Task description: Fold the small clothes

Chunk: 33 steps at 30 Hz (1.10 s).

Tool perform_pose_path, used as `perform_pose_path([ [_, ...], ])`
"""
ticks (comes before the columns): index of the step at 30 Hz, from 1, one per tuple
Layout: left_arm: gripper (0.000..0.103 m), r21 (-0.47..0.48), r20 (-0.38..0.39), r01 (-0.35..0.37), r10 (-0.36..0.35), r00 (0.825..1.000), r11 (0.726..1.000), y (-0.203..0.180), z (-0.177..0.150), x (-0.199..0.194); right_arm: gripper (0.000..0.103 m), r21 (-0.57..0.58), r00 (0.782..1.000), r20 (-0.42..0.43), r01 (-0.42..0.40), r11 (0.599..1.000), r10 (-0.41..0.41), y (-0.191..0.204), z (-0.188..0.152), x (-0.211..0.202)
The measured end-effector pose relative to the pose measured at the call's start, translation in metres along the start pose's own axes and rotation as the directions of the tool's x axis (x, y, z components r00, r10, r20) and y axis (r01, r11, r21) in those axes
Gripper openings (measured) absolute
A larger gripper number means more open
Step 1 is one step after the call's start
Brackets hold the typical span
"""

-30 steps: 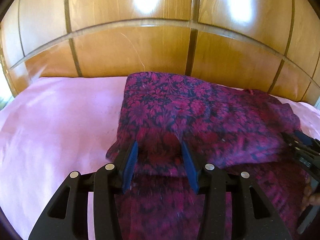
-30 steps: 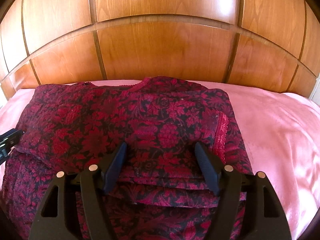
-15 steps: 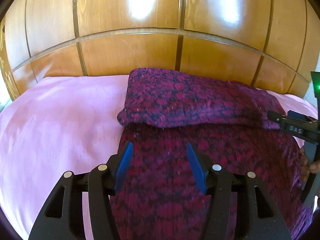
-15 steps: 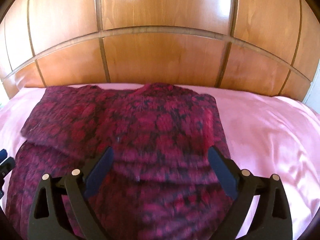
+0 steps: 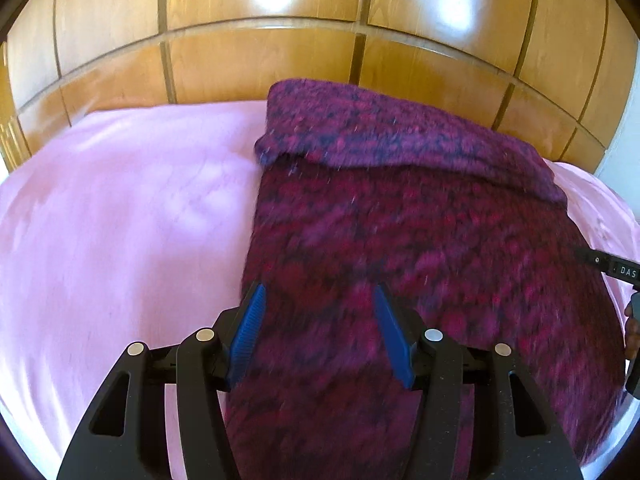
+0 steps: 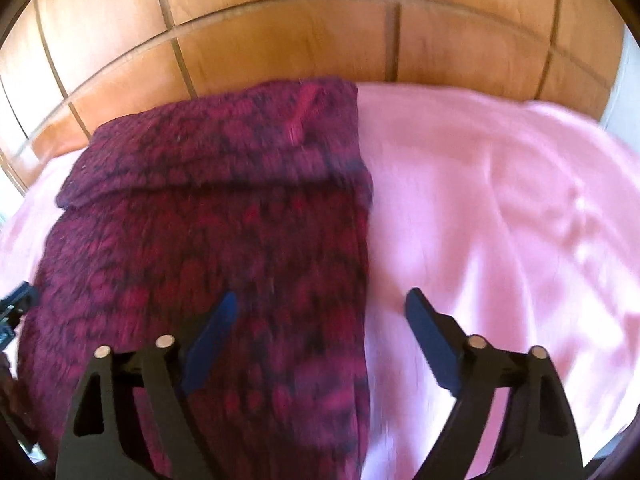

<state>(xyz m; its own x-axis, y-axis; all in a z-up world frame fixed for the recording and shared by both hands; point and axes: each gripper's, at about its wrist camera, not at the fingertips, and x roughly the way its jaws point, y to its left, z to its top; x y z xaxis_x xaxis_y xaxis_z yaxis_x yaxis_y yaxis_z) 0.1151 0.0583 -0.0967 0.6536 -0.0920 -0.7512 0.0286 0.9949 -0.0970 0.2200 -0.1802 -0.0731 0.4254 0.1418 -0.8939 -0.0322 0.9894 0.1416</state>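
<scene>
Left gripper: your 2 blue fingers stand parted and grasp nothing. They hang over the near left edge of the garment; whether the tips touch the cloth cannot be told through the blur.

Right gripper: its 2 dark fingers are spread wide and are closing at this moment, with nothing gripped. In the right wrist view the 9 o'clock finger sits over the garment, the 3 o'clock finger over bare sheet, and the garment's right edge runs between them.

Garment: dark red and magenta floral cloth, lying flat on the bed sheet. Its far end is folded back toward you, making a doubled band across the 12 o'clock part; 1 long single layer runs from there to 6 o'clock. In the left wrist view it fills the centre and 3 o'clock side.

Bed sheet: pink, smooth, open at 9 o'clock in the left wrist view and at 3 o'clock in the right.

Headboard: glossy wood panels at 12 o'clock, behind the garment.

Both views are motion-blurred.
</scene>
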Motion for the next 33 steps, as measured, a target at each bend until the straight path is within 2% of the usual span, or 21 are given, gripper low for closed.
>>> perform_pose_path([
  [3, 0.055, -0.008, -0.015, 0.039, -0.039, 0.999, 0.999, 0.008, -0.018, -0.013, 0.068, 0.027, 0.998, -0.018, -0.065, 0.998, 0.066, -0.006, -0.022, -0.012],
  [6, 0.053, 0.016, -0.032, 0.082, -0.082, 0.996, 0.996, 0.01, -0.035, -0.028, 0.055, 0.021, 0.995, -0.031, -0.097, 0.995, 0.098, -0.005, -0.045, -0.026],
  [12, 0.053, 0.075, -0.069, 0.144, -0.139, 0.988, 0.987, 0.008, -0.066, -0.059, 0.049, 0.036, 0.988, -0.065, -0.14, 0.989, 0.143, -0.005, -0.078, -0.053],
  [13, 0.049, 0.086, -0.078, 0.153, -0.147, 0.986, 0.984, 0.008, -0.069, -0.064, 0.049, 0.036, 0.986, -0.078, -0.146, 0.989, 0.149, -0.005, -0.085, -0.06],
  [15, 0.048, 0.1, -0.099, 0.183, -0.173, 0.98, 0.978, 0.008, -0.075, -0.071, 0.048, 0.029, 0.983, -0.099, -0.152, 0.988, 0.154, -0.004, -0.095, -0.067],
  [16, 0.044, 0.113, -0.112, 0.197, -0.184, 0.976, 0.974, 0.007, -0.08, -0.075, 0.047, 0.025, 0.98, -0.119, -0.157, 0.987, 0.158, -0.003, -0.103, -0.072],
  [17, 0.033, 0.126, -0.119, 0.196, -0.182, 0.976, 0.972, 0.006, -0.081, -0.076, 0.044, 0.019, 0.977, -0.138, -0.161, 0.987, 0.162, -0.003, -0.11, -0.076],
  [18, 0.028, 0.142, -0.129, 0.193, -0.175, 0.976, 0.971, 0.005, -0.084, -0.077, 0.042, 0.013, 0.974, -0.153, -0.165, 0.986, 0.165, 0.0, -0.113, -0.077],
  [19, 0.009, 0.151, -0.138, 0.197, -0.177, 0.974, 0.969, 0.004, -0.085, -0.078, 0.039, 0.007, 0.969, -0.175, -0.173, 0.985, 0.172, 0.002, -0.118, -0.08],
  [20, 0.0, 0.147, -0.157, 0.229, -0.206, 0.966, 0.962, 0.004, -0.085, -0.078, 0.032, 0.002, 0.966, -0.189, -0.179, 0.984, 0.176, 0.006, -0.119, -0.079],
  [21, 0.0, 0.133, -0.156, 0.243, -0.222, 0.963, 0.961, 0.006, -0.083, -0.08, 0.028, -0.005, 0.962, -0.205, -0.185, 0.983, 0.18, 0.008, -0.123, -0.081],
  [23, 0.0, 0.1, -0.135, 0.282, -0.268, 0.954, 0.954, 0.01, -0.074, -0.085, 0.019, -0.012, 0.959, -0.199, -0.21, 0.978, 0.204, 0.012, -0.119, -0.087],
  [26, 0.0, -0.013, -0.071, 0.367, -0.367, 0.927, 0.93, 0.025, -0.049, -0.091, 0.018, 0.021, 0.95, -0.129, -0.284, 0.959, 0.284, 0.014, -0.096, -0.098],
  [28, 0.0, -0.059, -0.031, 0.392, -0.394, 0.918, 0.918, 0.034, -0.033, -0.087, 0.018, 0.027, 0.936, -0.077, -0.342, 0.939, 0.343, 0.019, -0.077, -0.102],
  [30, 0.0, -0.085, -0.025, 0.388, -0.391, 0.92, 0.918, 0.039, -0.023, -0.078, 0.018, 0.033, 0.921, -0.045, -0.385, 0.922, 0.386, 0.023, -0.06, -0.1],
  [31, 0.0, -0.09, -0.032, 0.365, -0.369, 0.929, 0.927, 0.041, -0.019, -0.072, 0.018, 0.035, 0.915, -0.039, -0.4, 0.916, 0.401, 0.026, -0.052, -0.097],
  [33, 0.0, -0.111, -0.061, 0.341, -0.349, 0.935, 0.934, 0.047, -0.018, -0.066, 0.018, 0.002, 0.919, -0.043, -0.392, 0.92, 0.392, 0.035, -0.043, -0.092],
])
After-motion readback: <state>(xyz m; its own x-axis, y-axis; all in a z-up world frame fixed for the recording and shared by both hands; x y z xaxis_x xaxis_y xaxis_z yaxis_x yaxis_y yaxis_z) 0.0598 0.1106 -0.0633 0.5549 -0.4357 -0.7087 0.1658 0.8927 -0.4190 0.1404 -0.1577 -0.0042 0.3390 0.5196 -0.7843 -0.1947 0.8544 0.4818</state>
